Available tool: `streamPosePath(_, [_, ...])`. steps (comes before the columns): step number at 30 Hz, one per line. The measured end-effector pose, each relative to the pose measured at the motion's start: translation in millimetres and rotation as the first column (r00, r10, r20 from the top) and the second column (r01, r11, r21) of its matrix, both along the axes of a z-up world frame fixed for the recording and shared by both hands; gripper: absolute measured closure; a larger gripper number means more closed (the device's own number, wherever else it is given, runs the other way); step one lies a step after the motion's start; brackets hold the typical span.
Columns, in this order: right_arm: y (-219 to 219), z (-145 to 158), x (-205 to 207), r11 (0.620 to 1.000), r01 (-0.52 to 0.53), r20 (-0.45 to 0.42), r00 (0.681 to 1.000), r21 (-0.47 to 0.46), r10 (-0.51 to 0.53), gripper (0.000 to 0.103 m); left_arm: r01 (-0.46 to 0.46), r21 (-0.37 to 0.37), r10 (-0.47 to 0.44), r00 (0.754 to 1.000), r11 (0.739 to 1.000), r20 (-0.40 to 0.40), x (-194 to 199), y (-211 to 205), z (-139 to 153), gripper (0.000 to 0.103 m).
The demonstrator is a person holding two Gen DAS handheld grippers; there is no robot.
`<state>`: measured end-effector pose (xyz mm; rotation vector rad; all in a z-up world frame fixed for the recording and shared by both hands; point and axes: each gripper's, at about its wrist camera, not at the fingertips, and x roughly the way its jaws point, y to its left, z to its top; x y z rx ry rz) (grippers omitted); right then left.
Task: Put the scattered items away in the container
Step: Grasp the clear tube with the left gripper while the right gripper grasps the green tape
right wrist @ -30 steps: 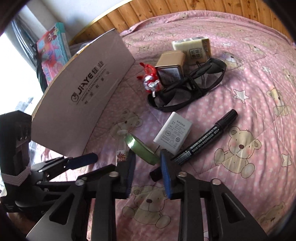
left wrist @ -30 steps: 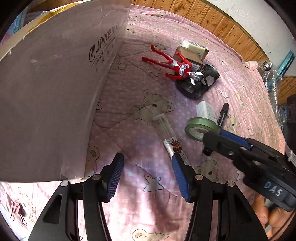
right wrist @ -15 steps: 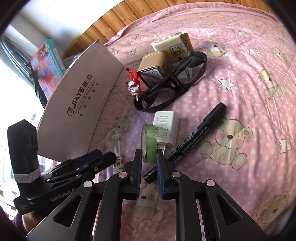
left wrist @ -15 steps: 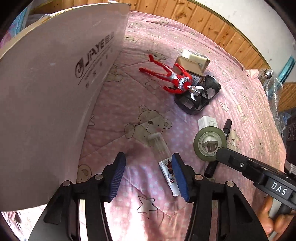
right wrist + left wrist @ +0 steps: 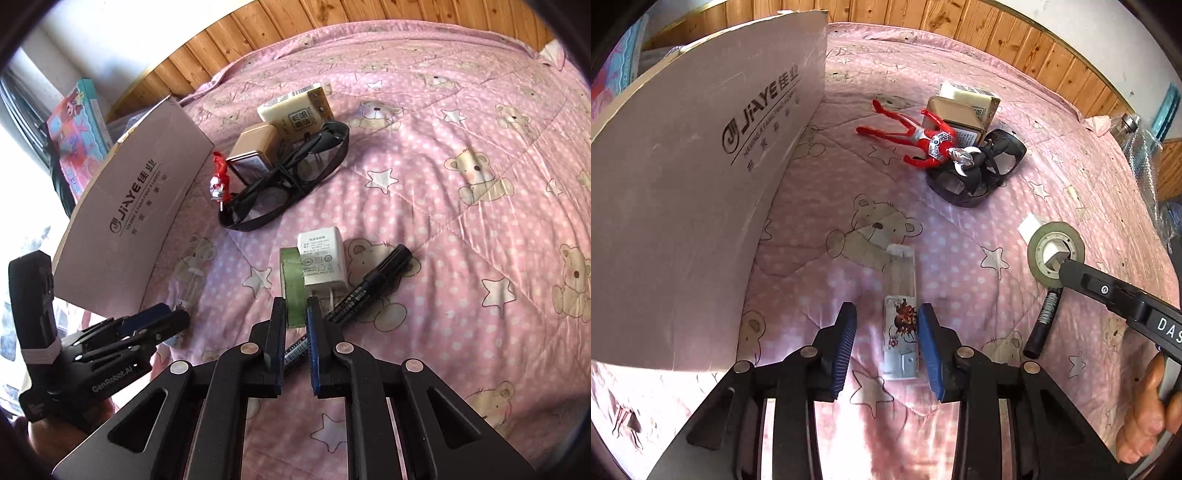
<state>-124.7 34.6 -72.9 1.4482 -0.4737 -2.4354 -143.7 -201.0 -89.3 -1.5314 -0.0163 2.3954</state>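
My right gripper (image 5: 296, 314) pinches the tape (image 5: 293, 291) at centre frame; my left gripper (image 5: 886, 332) gapes around the tube (image 5: 902, 317)

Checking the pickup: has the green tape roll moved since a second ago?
Yes. The green tape roll, then flat beside the white charger, now stands on edge, clamped by the right gripper.

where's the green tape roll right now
The green tape roll stands on edge, pinched in the right gripper, just left of the white charger and the black marker on the pink quilt.
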Motion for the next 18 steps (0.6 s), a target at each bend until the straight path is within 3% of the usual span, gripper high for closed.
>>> streamPosePath(1, [0, -2, 1, 1.000, -0.006, 0.001, 1.000, -0.012, 0.006, 0.089, -0.006, 0.008, 0.006, 1.000, 1.000, 0.007, 1, 0, 0, 0.063])
streamPosePath(3, [-2, -6, 1, 1.000, -0.005, 0.000, 1.000, -0.031, 0.005, 0.088, 0.008, 0.014, -0.008, 1.000, 1.000, 0.023, -2, 9, -4, 0.047])
streamPosePath(5, [-2, -10, -1, 0.999, 0.001, -0.009, 1.000, -0.053, -0.002, 0.088, 0.023, -0.026, -0.023, 1.000, 0.999, -0.006, -2, 23, -6, 0.044])
streamPosePath(6, [-1, -13, -1, 0.998, 0.007, 0.002, 1.000, -0.067, -0.007, 0.090, 0.037, -0.055, -0.038, 0.999, 0.998, -0.023, -3, 31, -7, 0.047])
streamPosePath(7, [3, -13, -1, 0.995, 0.012, 0.011, 1.000, -0.103, -0.011, 0.091, 0.055, -0.077, -0.059, 0.997, 0.995, -0.040, -2, 37, -7, 0.056])
streamPosePath(8, [7, -11, 0, 0.991, 0.014, 0.006, 1.000, -0.134, -0.013, 0.092, 0.076, -0.106, -0.082, 0.995, 0.992, -0.061, 0, 42, -6, 0.079])
streamPosePath(9, [12, -8, 2, 0.987, 0.015, -0.006, 1.000, -0.160, -0.016, 0.092, 0.102, -0.114, -0.110, 0.992, 0.988, -0.065, 2, 46, -4, 0.084])
streamPosePath(12, [23, -2, 7, 0.979, 0.009, -0.016, 1.000, -0.203, -0.012, 0.092, 0.129, -0.073, -0.135, 0.987, 0.989, -0.087, 11, 47, 10, 0.084])
streamPosePath(14, [24, -5, 9, 0.984, 0.004, -0.005, 1.000, -0.177, -0.005, 0.092, 0.140, -0.050, -0.144, 0.986, 0.989, -0.086, 14, 45, 11, 0.084])
streamPosePath(18, [19, -14, 9, 0.988, -0.006, 0.013, 1.000, -0.152, 0.008, 0.088, 0.130, -0.067, -0.133, 0.990, 0.989, -0.036, 8, 50, -5, 0.066])
